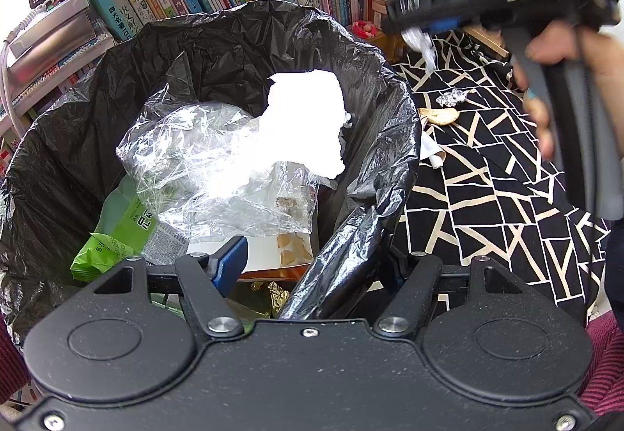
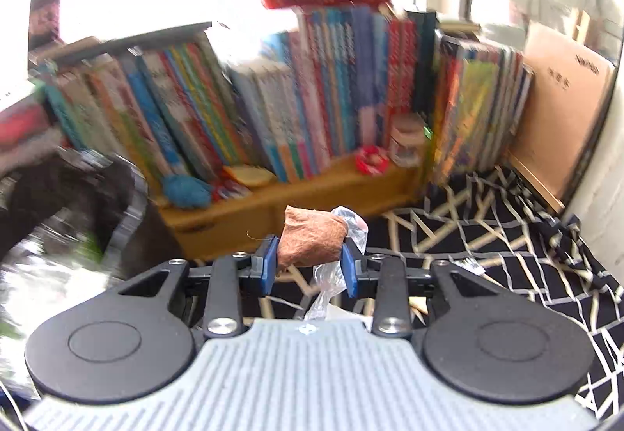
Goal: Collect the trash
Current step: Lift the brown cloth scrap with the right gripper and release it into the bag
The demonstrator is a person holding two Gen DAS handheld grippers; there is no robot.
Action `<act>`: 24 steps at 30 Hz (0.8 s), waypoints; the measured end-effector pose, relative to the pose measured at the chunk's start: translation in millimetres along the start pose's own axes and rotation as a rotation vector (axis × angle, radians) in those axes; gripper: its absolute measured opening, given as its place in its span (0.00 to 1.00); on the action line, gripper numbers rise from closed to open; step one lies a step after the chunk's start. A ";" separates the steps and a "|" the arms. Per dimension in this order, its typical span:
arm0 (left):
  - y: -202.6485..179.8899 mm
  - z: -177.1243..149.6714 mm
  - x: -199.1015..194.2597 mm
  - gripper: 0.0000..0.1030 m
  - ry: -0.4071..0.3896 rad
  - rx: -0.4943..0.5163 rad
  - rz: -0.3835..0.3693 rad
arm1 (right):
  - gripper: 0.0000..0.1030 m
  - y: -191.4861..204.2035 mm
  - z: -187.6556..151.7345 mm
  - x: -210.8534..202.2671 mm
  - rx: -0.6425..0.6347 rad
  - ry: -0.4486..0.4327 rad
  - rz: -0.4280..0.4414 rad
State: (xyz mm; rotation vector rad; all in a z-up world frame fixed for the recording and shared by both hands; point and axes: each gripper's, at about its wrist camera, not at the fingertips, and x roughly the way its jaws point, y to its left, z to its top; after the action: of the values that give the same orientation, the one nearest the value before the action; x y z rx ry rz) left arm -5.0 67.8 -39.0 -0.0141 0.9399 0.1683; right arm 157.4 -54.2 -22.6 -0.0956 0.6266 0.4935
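- The right gripper [image 2: 310, 267] clamps a brown crumpled scrap [image 2: 312, 242]; a clear plastic wrapper [image 2: 331, 284] is pinched at one pad only and dangles below.
- Risk: the wrapper may slip free in transit to the bag, since only its edge appears caught.
- The left gripper [image 1: 312, 267] grips the rim of the black bin bag [image 1: 343, 243], holding the mouth open.
- Risk: thin film may tear or slide off the pads, so the mouth sags.
- Bag contents: clear film [image 1: 218, 165], green packet [image 1: 117, 236], white paper [image 1: 304, 119].
- A foil ball [image 1: 452, 96] and a peel-like scrap [image 1: 438, 116] lie on the patterned cloth [image 1: 487, 197], uncollected.
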 end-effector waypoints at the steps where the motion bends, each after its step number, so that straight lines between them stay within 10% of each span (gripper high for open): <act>1: 0.0 0.0 0.0 0.65 0.000 0.000 0.000 | 0.39 3.5 3.5 -10.4 -0.004 -0.034 0.043; 10: 0.0 0.0 0.1 0.65 0.000 0.002 0.001 | 0.43 42.8 18.2 -68.4 -0.074 -0.184 0.341; 16: -0.3 -0.6 0.4 0.65 0.000 0.002 0.002 | 0.65 61.6 9.4 -67.3 -0.123 -0.164 0.370; 24: -0.4 -1.1 0.5 0.65 0.001 0.001 0.002 | 0.70 51.8 8.6 -61.0 -0.091 -0.163 0.326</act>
State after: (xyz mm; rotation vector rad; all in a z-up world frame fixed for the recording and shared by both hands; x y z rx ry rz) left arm -5.5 67.4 -40.0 -0.0120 0.9406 0.1696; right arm 95.1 -31.9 23.2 -0.0386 0.4609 0.8364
